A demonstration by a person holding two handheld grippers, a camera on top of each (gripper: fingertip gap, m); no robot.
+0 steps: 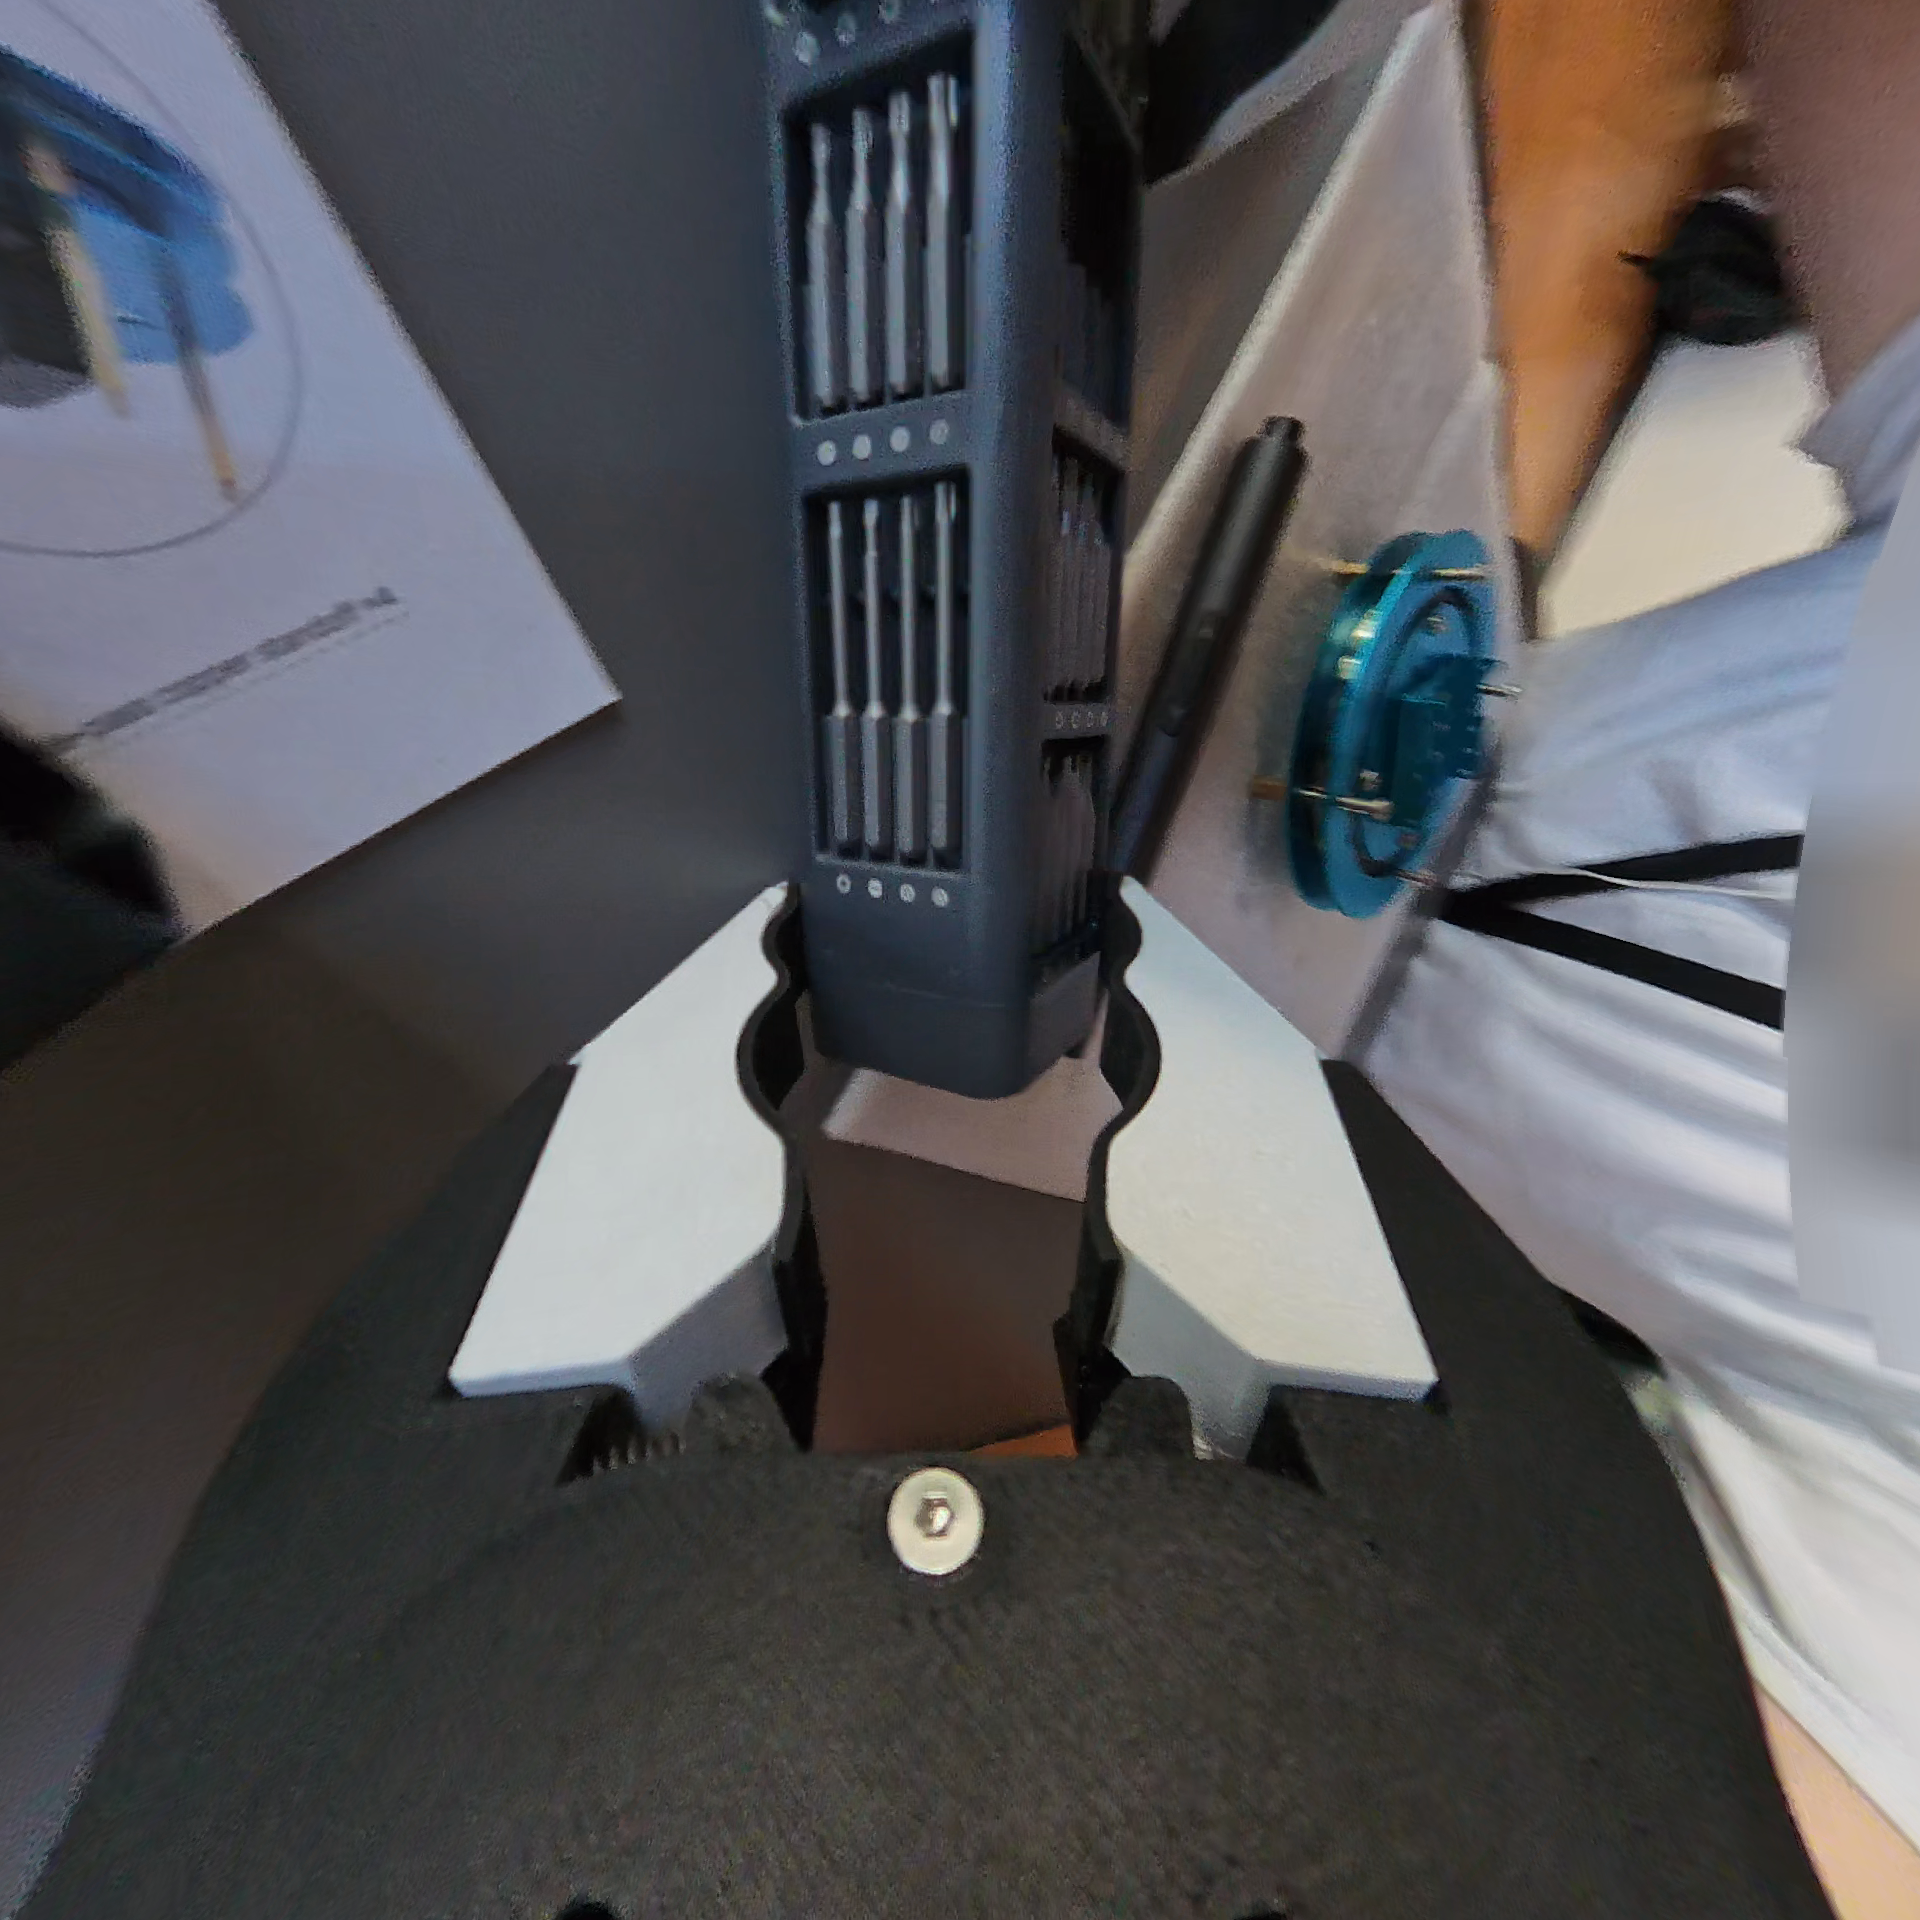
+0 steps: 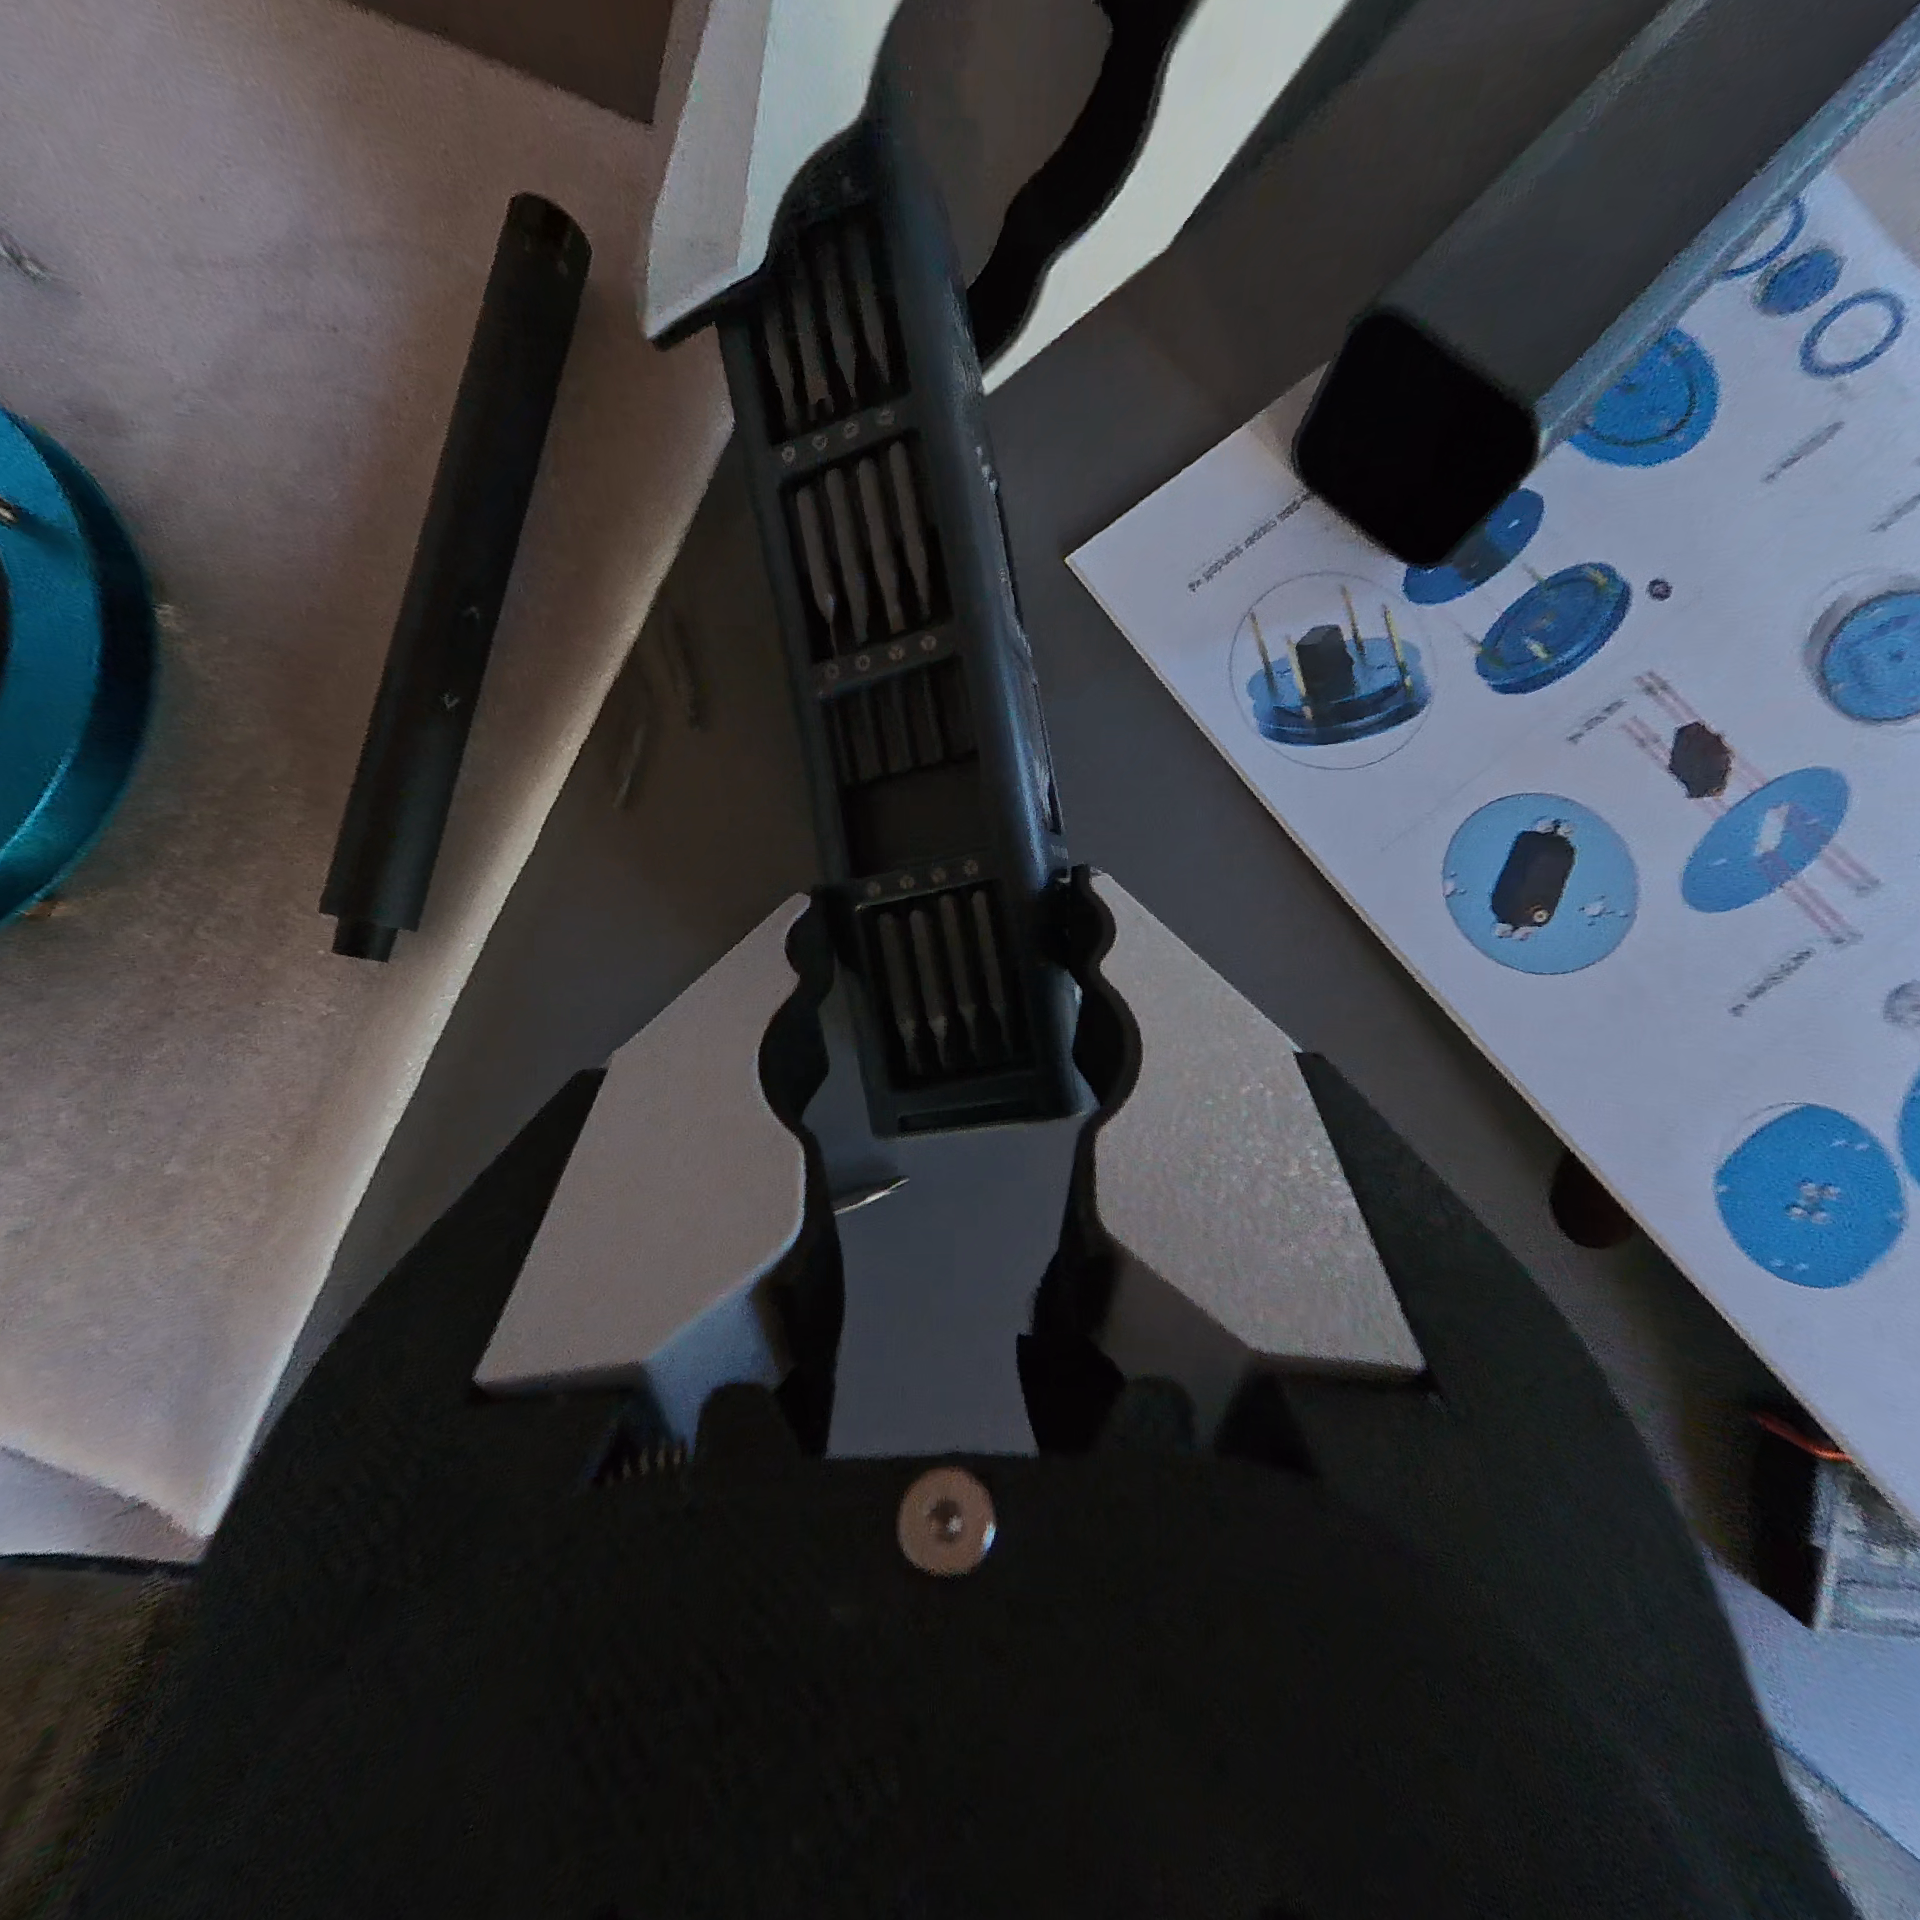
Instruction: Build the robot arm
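We see the dark grey plastic bit rack with rows of silver screwdriver bits [image 1: 914,582] pinched at both ends: the left gripper [image 1: 948,940] clamps one end, the right gripper [image 2: 948,971] the opposite end, so the rack hangs between them above the grey table [image 1: 582,312].

Risk, in our judgement: both grips sit near the fingertips, so any uneven pull or twist could lever the rack loose or shake bits out.

The slim black screwdriver handle [image 2: 457,582] and the blue round metal disc with brass pins [image 1: 1387,727] lie on the pale cloth mat [image 2: 208,1039] to one side. The printed instruction sheet [image 2: 1558,831] and the open dark square sleeve [image 2: 1418,447] bound the other. Bare table lies beneath.
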